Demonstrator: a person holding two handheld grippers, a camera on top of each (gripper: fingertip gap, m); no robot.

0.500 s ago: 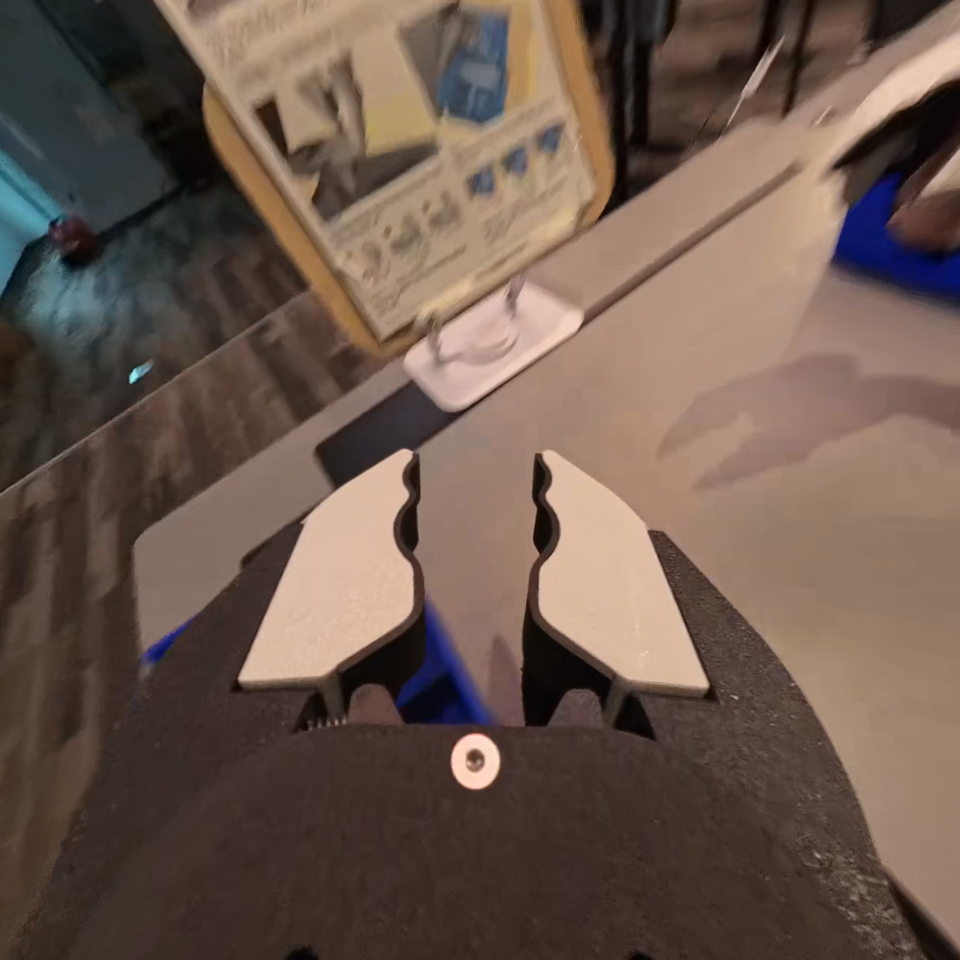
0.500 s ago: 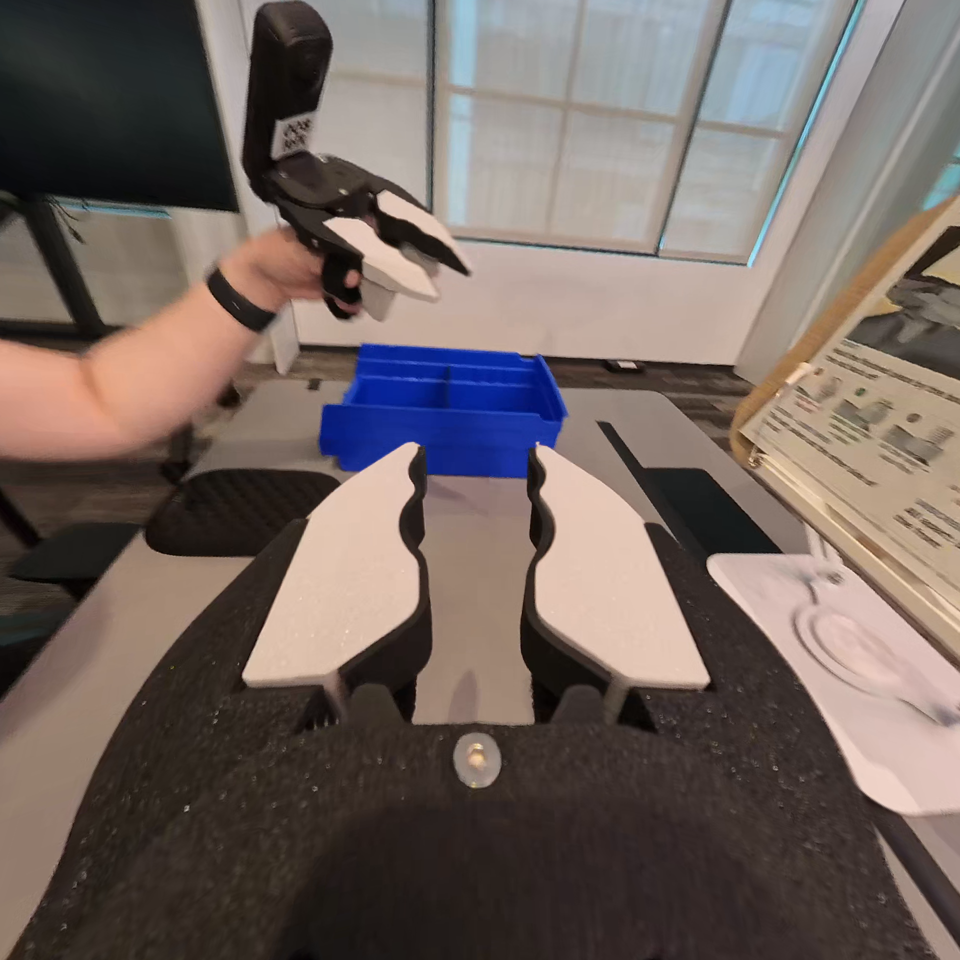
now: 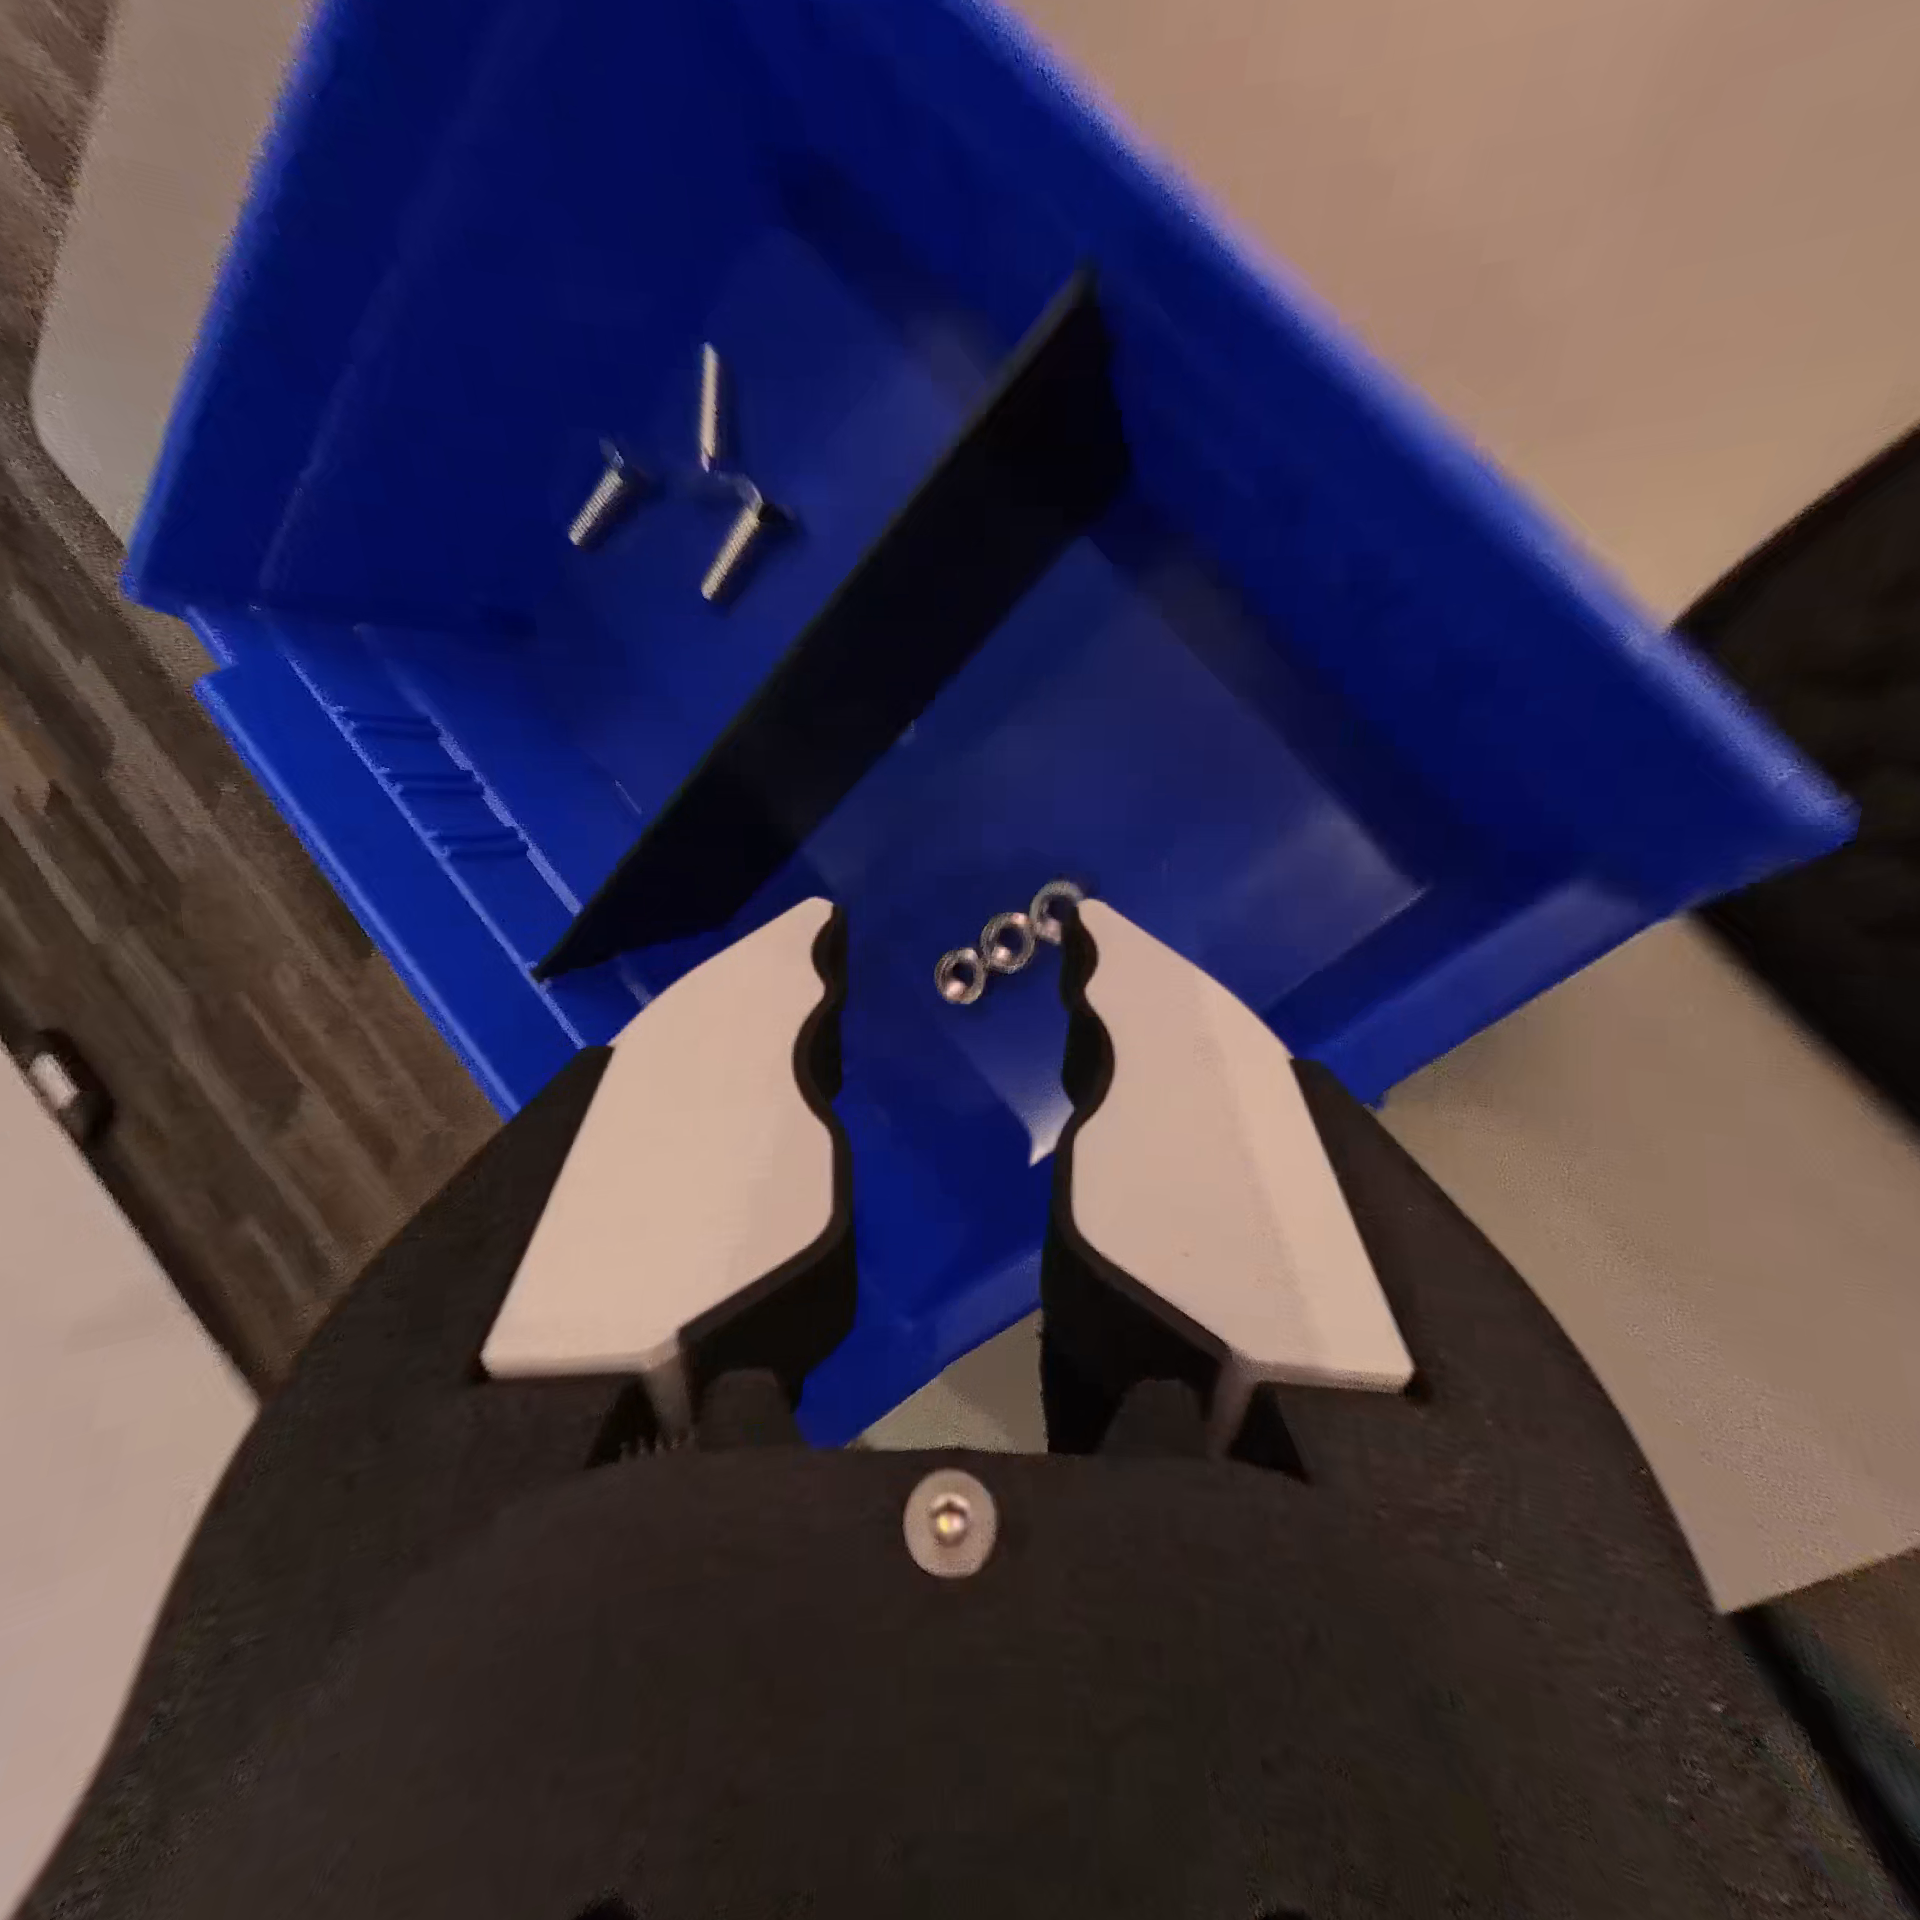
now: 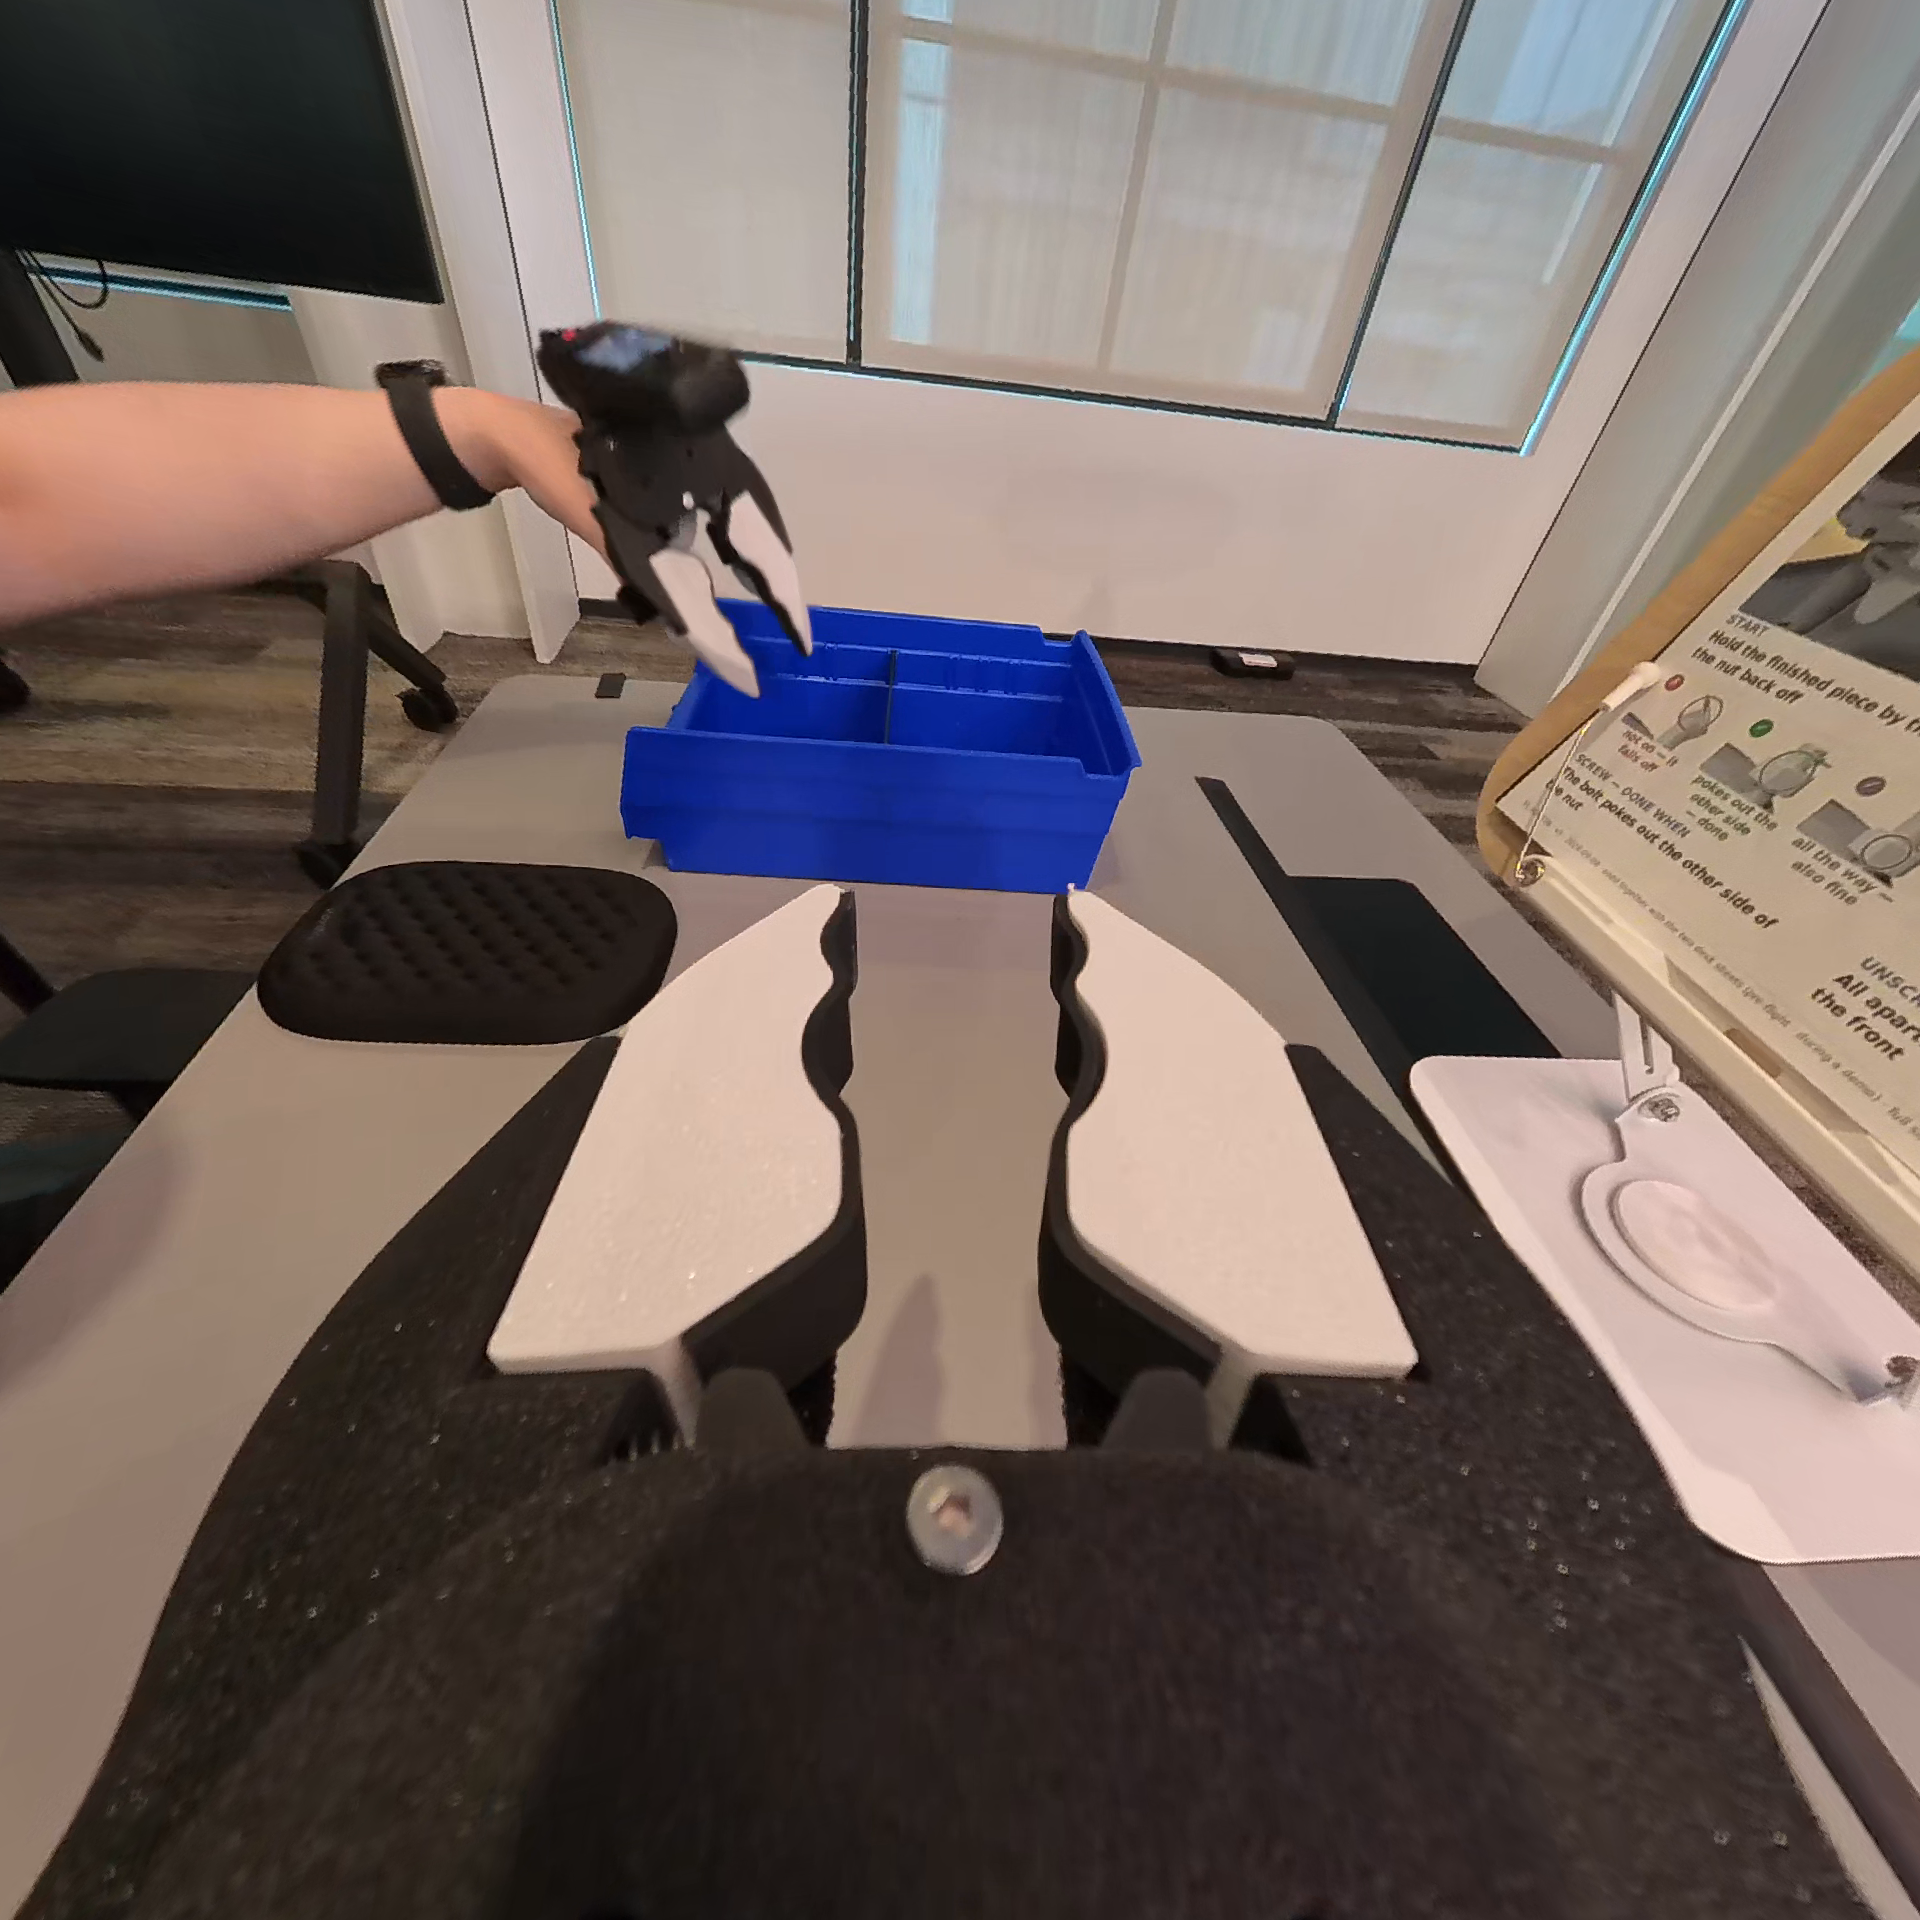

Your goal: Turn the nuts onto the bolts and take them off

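Right wrist view: grey table (image 4: 951,1143) bears blue bin (image 4: 873,821), windows (image 4: 1143,187) behind.

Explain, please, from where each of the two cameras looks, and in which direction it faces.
Left wrist view: sits on the left gripper, looks steeply down into the blue bin, at bolts and nuts parted by a black divider; its own open fingers show.
Right wrist view: sits on the right gripper low over the grey table, looks level toward the window; its open fingers, the person's forearm and the left gripper show.
Shared: the blue bin, its divider, the left gripper.
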